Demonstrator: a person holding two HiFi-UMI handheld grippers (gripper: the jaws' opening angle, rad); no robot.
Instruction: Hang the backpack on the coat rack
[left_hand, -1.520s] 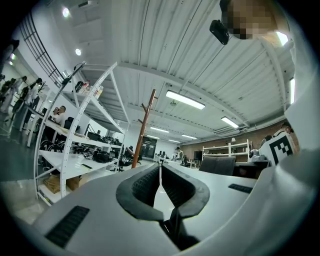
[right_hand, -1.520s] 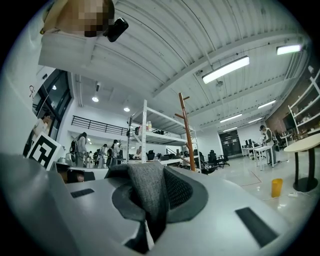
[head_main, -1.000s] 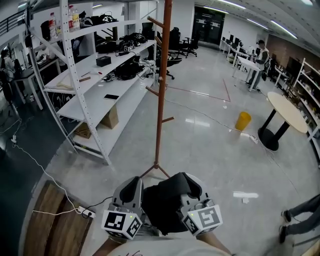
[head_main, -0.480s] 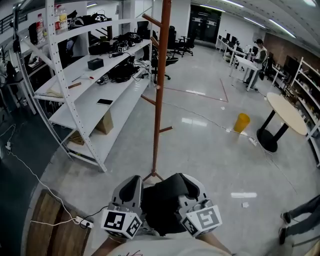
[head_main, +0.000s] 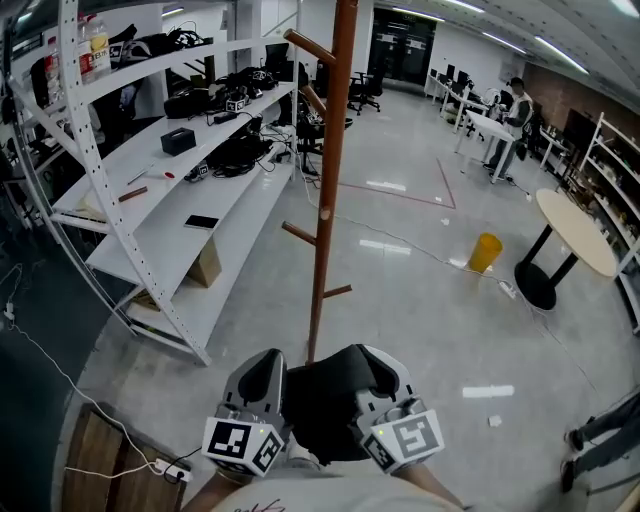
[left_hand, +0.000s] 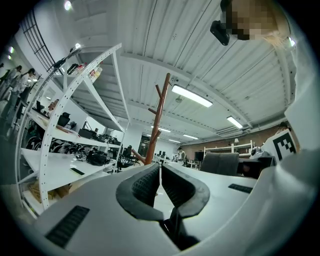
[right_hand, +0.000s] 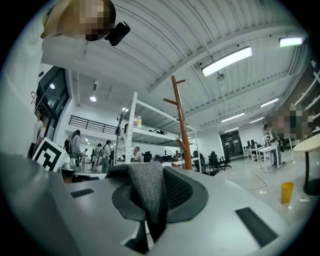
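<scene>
We find the backpack (head_main: 325, 410) carried between both grippers just short of the coat rack (head_main: 328, 200), the right gripper (head_main: 383, 372) with fingers clenched on its strap (right_hand: 145, 192) and the left gripper (head_main: 265, 372) with fingers pressed together, evidently for raising it to a peg.

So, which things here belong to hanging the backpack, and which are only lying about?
For the job: backpack, carried by the left gripper and right gripper; coat rack.

Lying about: shelving unit, yellow bin, round table, power strip.
</scene>
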